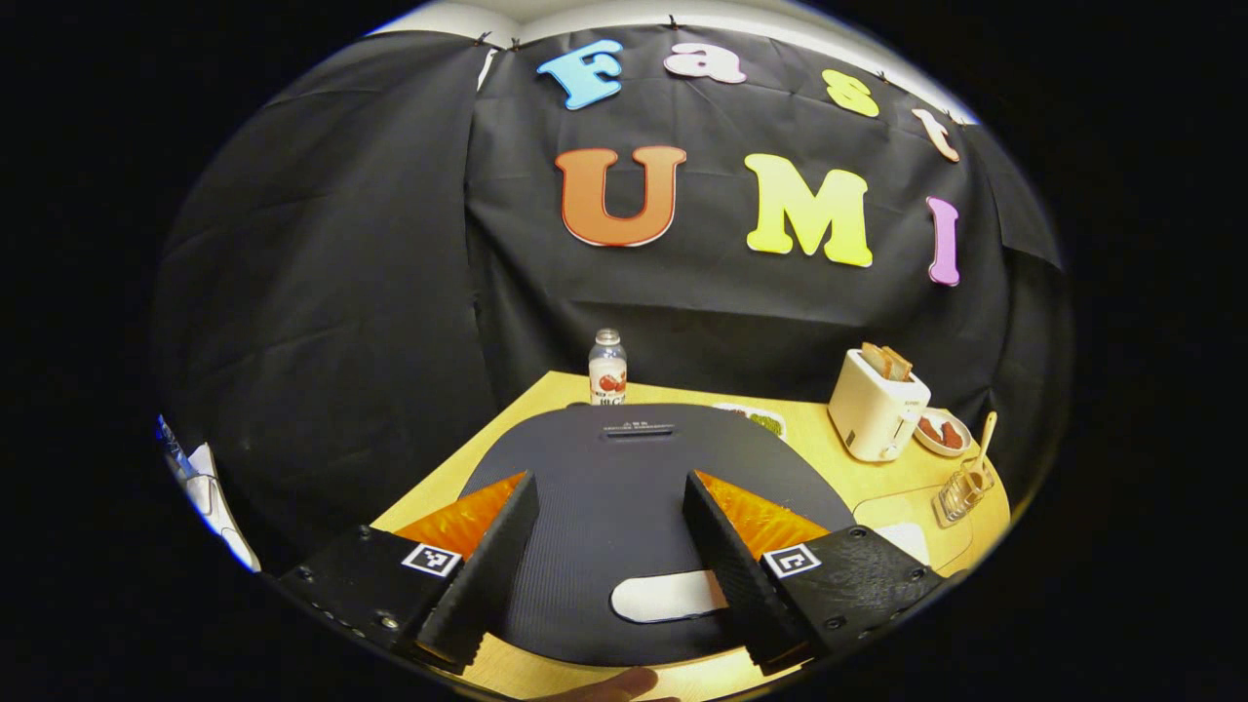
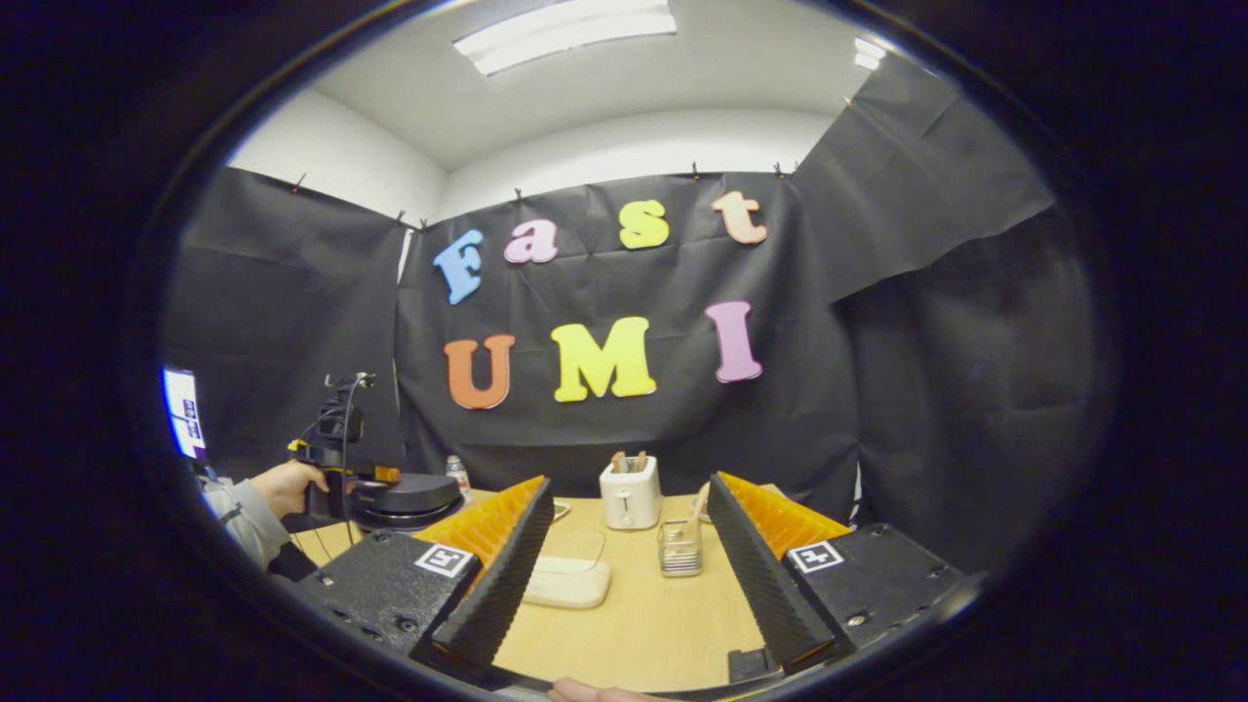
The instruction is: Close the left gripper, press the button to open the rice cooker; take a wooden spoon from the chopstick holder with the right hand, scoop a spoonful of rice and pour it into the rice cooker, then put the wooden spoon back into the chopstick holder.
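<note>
The black rice cooker (image 1: 604,507) lies right under my left gripper (image 1: 610,483), whose fingers stand open over its closed lid. The lid's pale button (image 1: 655,597) sits low between the fingers, beside the right one. In the right gripper view the cooker (image 2: 405,497) is far left, with a hand holding the left gripper (image 2: 331,463) over it. My right gripper (image 2: 629,487) is open and empty above the table. The clear chopstick holder (image 2: 680,546) with the wooden spoon (image 2: 696,507) stands ahead of it. A shallow box of white rice (image 2: 565,580) lies to the left.
A white toaster (image 2: 629,492) with bread stands at the back of the wooden table (image 2: 643,624). A drink bottle (image 1: 606,368) stands behind the cooker. A small dish of food (image 1: 942,432) sits beside the toaster (image 1: 876,405), near the holder (image 1: 963,485).
</note>
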Demonstrator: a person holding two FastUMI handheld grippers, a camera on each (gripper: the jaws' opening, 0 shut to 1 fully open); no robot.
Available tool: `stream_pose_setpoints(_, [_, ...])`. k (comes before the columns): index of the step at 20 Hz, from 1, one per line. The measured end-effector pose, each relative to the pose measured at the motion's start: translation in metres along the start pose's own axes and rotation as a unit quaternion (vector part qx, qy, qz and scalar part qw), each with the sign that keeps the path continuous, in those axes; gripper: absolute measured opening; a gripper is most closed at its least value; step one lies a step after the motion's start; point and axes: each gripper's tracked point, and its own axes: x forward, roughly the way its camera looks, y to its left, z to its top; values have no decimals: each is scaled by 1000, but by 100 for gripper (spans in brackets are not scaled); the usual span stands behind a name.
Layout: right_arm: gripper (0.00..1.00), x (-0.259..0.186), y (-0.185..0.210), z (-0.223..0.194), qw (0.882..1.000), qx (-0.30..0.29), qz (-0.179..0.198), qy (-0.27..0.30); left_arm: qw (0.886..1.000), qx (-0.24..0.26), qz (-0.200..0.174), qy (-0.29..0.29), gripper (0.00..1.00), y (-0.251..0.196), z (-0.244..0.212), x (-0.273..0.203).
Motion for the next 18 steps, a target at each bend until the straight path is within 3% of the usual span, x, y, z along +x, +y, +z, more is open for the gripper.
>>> stream_pose_setpoints(11, [100,-11,18,3,999,-32,6,-7,999,10,-11,36,98,-6,-20,-40])
stream_pose_setpoints(18, [100,-13,21,-4,999,-46,13,4,999,5,-19,-30,98,-12,-27,-61])
